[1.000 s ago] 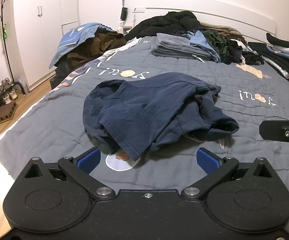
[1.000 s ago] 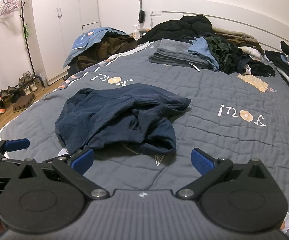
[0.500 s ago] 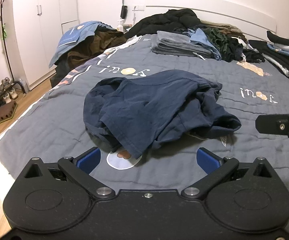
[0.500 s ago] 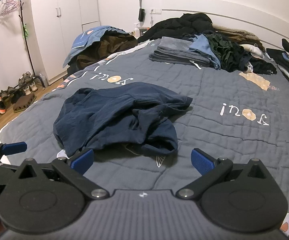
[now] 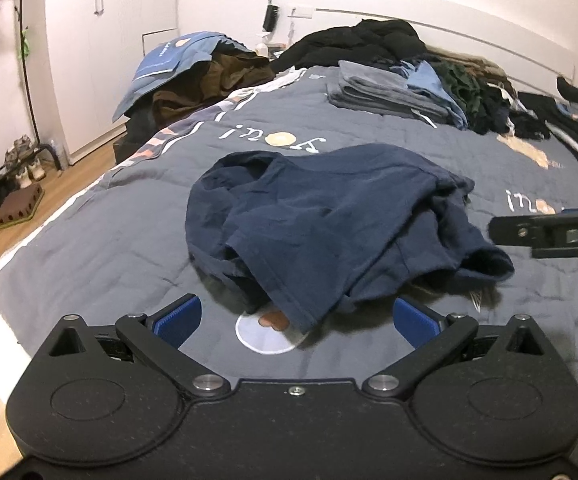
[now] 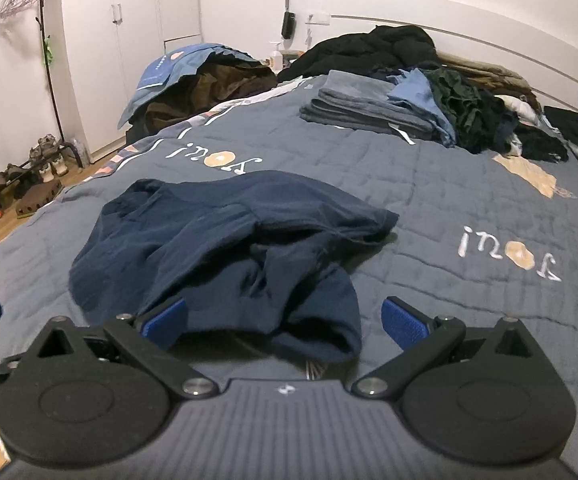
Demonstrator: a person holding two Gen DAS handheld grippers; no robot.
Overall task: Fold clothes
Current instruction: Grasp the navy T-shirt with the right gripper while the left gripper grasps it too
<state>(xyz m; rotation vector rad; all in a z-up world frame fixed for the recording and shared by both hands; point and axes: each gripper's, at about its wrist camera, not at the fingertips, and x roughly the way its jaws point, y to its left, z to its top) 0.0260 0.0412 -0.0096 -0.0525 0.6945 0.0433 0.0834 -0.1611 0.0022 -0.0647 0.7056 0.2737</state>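
Grey quilted bedding (image 5: pixel 89 248) is spread across the bed, and a crumpled navy garment (image 5: pixel 329 220) is seen lying near its foot edge. Bare quilt is left all around the garment. Both the left tongs (image 5: pixel 295 316) and the right tongs (image 6: pixel 283 316) are held released, just short of its near hem. Piled clothes (image 6: pixel 429 108) are kept well apart by the headboard.

The left gripper (image 5: pixel 296 318) is matte black, with two round housings at 7 and 5 o'clock, angled link arms, silver pivot screws and ribbed blue pads (image 5: pixel 177 320). The right gripper (image 6: pixel 283 318) has the same build, but a grey ridged centre plate. At 3 o'clock in the left view its black side bears white letters "DAS"
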